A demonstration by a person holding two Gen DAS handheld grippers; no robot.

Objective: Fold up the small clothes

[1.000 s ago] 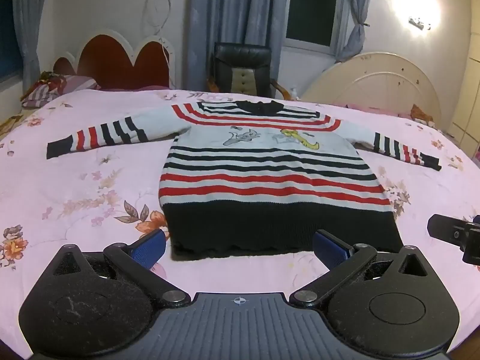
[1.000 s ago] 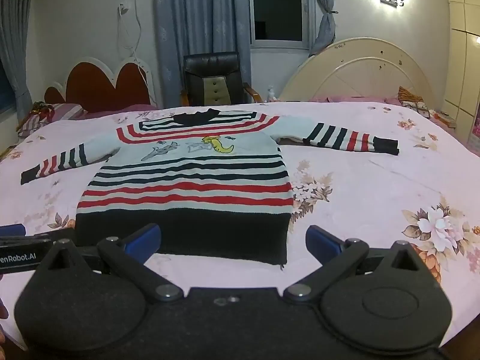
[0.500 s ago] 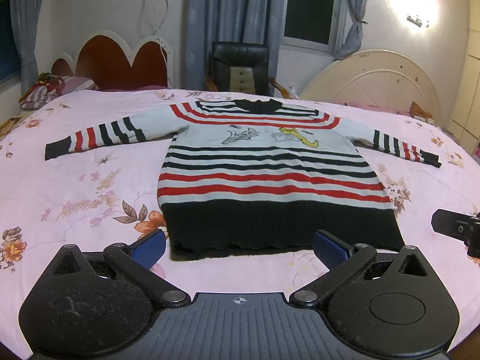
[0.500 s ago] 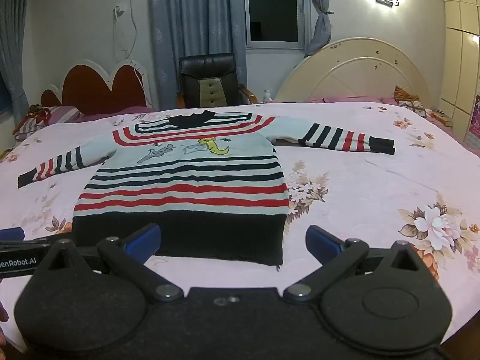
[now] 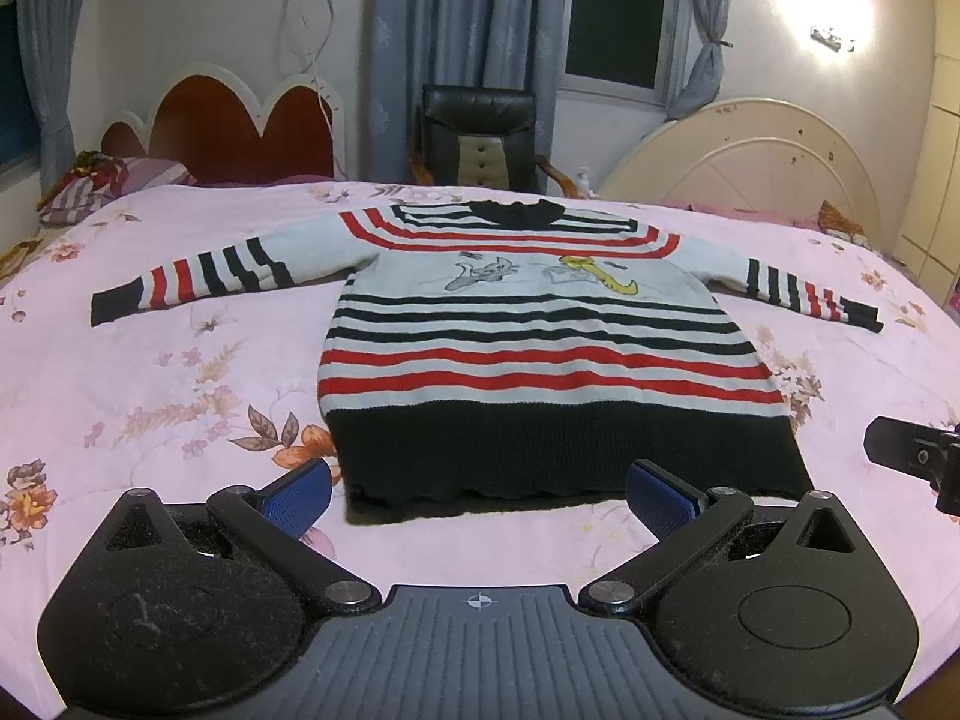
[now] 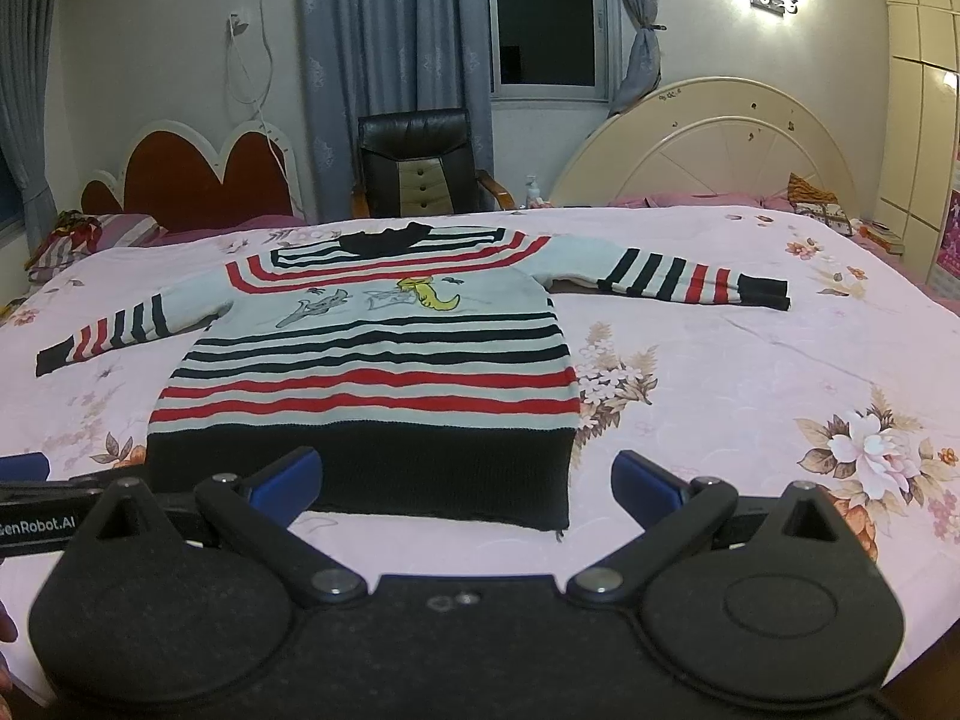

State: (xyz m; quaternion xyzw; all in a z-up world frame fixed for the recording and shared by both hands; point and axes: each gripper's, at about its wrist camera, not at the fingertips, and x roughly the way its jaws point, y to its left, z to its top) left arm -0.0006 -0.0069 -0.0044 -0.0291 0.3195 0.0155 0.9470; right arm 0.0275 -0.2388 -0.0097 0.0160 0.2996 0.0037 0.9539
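A small striped sweater (image 5: 540,348) lies flat, front up, on the pink floral bedspread (image 5: 150,396), both sleeves spread out; it also shows in the right wrist view (image 6: 384,372). It is white with red and black stripes, a black hem and a cartoon print. My left gripper (image 5: 479,495) is open and empty, just short of the black hem. My right gripper (image 6: 467,479) is open and empty, near the hem's right corner. Each gripper shows at the other view's edge: the right one (image 5: 912,459), the left one (image 6: 36,516).
A black chair (image 5: 480,138) stands behind the bed. A red scalloped headboard (image 5: 228,120) is at far left and a cream round headboard (image 5: 750,168) at far right. Striped bedding (image 5: 102,180) lies at the far left corner.
Both views have pulled back and risen slightly, so the sweater sits a bit lower and farther. The sweater has not moved and both grippers stay open.
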